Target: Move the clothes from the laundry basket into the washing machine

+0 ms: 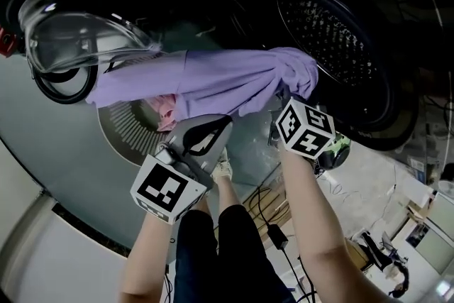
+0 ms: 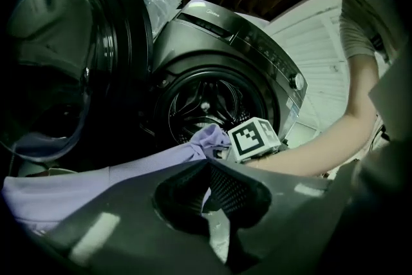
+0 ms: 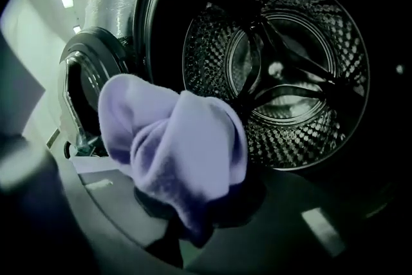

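Lilac garment [image 1: 213,81]: soft, light, limp, likely to sag and catch on the rim | stretched left to right before the open drum [image 3: 283,67] | left gripper [image 2: 207,169]: fingers pinching a fold at its middle | right gripper [image 3: 193,225]: fingers clamped on the bunched right end, nearest the drum | best taken by gathered folds, not loose edges

1. The pale floor [image 1: 376,199] shows at the lower right.
2. Black cables [image 1: 259,201] and a black power adapter [image 1: 277,236] lie on it.
3. The ribbed laundry basket [image 1: 119,133] stands near the person's shoe [image 1: 223,168].
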{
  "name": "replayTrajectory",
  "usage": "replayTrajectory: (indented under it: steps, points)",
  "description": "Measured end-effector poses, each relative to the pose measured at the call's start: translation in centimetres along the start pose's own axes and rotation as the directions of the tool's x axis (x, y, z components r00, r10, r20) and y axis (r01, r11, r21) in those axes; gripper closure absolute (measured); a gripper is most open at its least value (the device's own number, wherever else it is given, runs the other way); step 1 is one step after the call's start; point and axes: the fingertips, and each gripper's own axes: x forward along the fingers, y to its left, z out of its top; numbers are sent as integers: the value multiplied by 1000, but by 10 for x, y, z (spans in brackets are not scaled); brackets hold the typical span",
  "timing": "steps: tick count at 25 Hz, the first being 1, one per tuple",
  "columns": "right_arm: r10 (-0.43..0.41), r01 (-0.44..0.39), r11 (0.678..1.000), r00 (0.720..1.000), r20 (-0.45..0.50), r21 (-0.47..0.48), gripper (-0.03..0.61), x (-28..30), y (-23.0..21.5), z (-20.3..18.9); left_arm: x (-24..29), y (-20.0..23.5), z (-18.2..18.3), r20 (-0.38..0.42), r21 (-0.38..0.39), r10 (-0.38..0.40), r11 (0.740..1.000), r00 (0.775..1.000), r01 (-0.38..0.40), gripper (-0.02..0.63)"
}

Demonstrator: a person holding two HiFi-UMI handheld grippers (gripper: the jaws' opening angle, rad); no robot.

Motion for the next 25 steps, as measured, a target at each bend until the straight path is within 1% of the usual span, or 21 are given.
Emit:
replayTrajectory:
  steps: [3, 5, 7, 9, 12, 14, 15, 16, 17, 19, 21, 23, 25]
  points:
    - [-18, 21, 998, 999, 44, -62, 472, 16, -6, 25, 1, 4, -12, -11, -26, 9, 1000, 1000, -9, 614]
    - [-53, 58, 997, 994, 91, -60, 472, 24, -20, 49, 2, 4, -16, -8, -31, 11, 999, 1000, -11, 614]
    - [-105, 110, 993, 987, 122, -32, 472, 31, -39, 68, 1, 3, -18, -10, -34, 8, 999, 1000, -9, 614]
    - [-162, 162, 987, 979, 126, 9, 472, 40, -57, 76, 1, 3, -19, -12, -38, 10, 999, 1000, -10, 614]
    - [-231, 226, 972, 968, 94, 64, 463, 55, -78, 73, 0, 7, -19, -16, -48, 21, 999, 1000, -22, 614]
    - [-269, 261, 957, 962, 51, 126, 439, 68, -89, 64, 0, 11, -20, -22, -55, 28, 998, 999, -30, 614]
    - [-284, 276, 945, 959, 20, 177, 384, 76, -95, 57, 0, 13, -21, -26, -54, 33, 998, 999, -34, 614]
    - [-293, 288, 929, 956, -13, 234, 266, 82, -99, 51, 0, 14, -23, -36, -45, 37, 998, 999, -39, 614]
    - [-291, 291, 913, 956, -43, 287, 167, 87, -102, 45, 0, 15, -26, -53, -28, 42, 999, 998, -44, 614]
    - [-266, 273, 894, 961, -69, 356, 120, 86, -101, 37, -1, 14, -35, -91, 9, 54, 999, 994, -53, 614]
    - [-238, 237, 896, 970, -43, 375, 115, 74, -92, 36, -4, 11, -39, -103, 14, 50, 999, 993, -49, 614]
    - [-181, 170, 903, 983, -9, 396, 115, 57, -74, 33, -7, 10, -40, -98, -2, 47, 999, 994, -48, 614]
    - [-83, 73, 895, 997, 5, 440, 115, 42, -47, 18, -11, 11, -40, -95, -11, 55, 998, 994, -56, 614]
